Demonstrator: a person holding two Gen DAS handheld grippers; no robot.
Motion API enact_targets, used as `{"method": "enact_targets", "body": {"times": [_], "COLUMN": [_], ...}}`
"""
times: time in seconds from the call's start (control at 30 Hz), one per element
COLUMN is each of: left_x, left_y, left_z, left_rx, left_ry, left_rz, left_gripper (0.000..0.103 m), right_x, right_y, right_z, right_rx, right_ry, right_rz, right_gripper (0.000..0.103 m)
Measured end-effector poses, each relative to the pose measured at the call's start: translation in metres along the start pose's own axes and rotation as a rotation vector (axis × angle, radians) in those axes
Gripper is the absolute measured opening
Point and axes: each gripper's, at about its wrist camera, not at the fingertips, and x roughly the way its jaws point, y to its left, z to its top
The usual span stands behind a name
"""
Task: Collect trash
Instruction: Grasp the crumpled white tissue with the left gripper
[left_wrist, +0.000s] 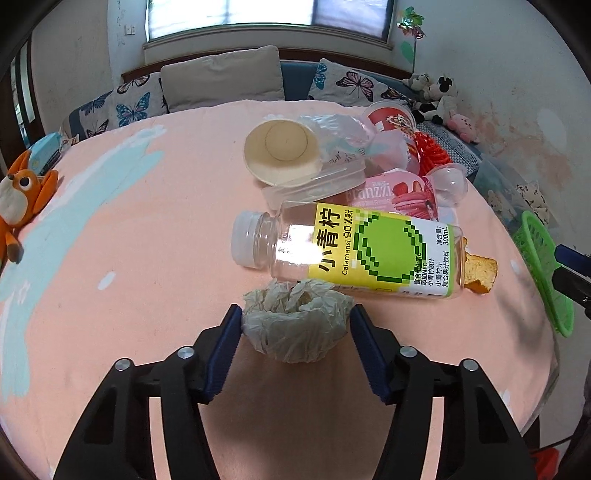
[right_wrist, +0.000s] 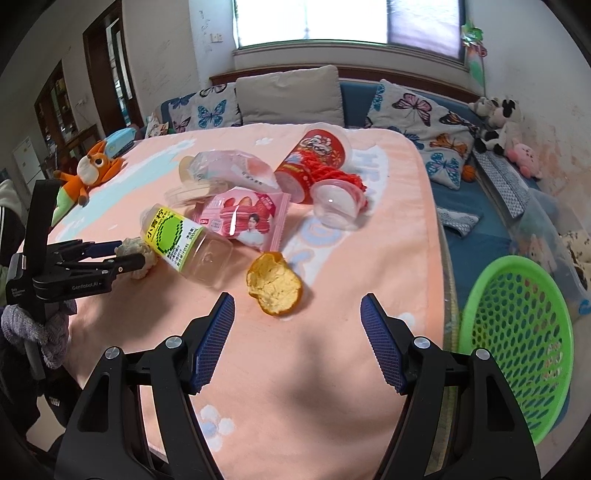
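Note:
My left gripper (left_wrist: 296, 314) is shut on a crumpled white tissue (left_wrist: 295, 325), just in front of a clear bottle with a yellow-green label (left_wrist: 351, 251) lying on its side. From the right wrist view the left gripper (right_wrist: 129, 256) holds the tissue (right_wrist: 138, 253) beside the bottle (right_wrist: 177, 240). My right gripper (right_wrist: 297, 306) is open and empty, just short of an orange peel (right_wrist: 273, 284). A green mesh basket (right_wrist: 517, 339) stands at the right, off the table's edge.
More trash lies beyond the bottle: a pink snack packet (right_wrist: 247, 218), a red cup (right_wrist: 314, 162), a clear plastic cup (right_wrist: 336, 203), a paper bowl (left_wrist: 280, 151) and a clear bag (right_wrist: 232, 170). An orange plush fox (right_wrist: 88, 166) lies at the far left.

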Motion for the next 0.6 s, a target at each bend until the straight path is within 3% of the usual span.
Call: {"method": "enact_targets", "body": {"times": [0.27,0.6], "left_x": [-0.008,-0.038], "left_y": [0.001,0.019], "left_z": [-0.001,0.002], "left_rx": [0.0,-0.041], "left_ry": [-0.016,-0.065], "left_rz": [-0.002,0.011], "left_gripper": [0.048,0.047], "right_x": [0.007,0.021], "right_y": [0.015,0.039], "right_z": [0.004,0.017], "right_rx": [-0.034,-0.117], "right_ry": [0.008,0.03], "right_rz": [0.028,0.095], "right_gripper": [0.071,0.071]}}
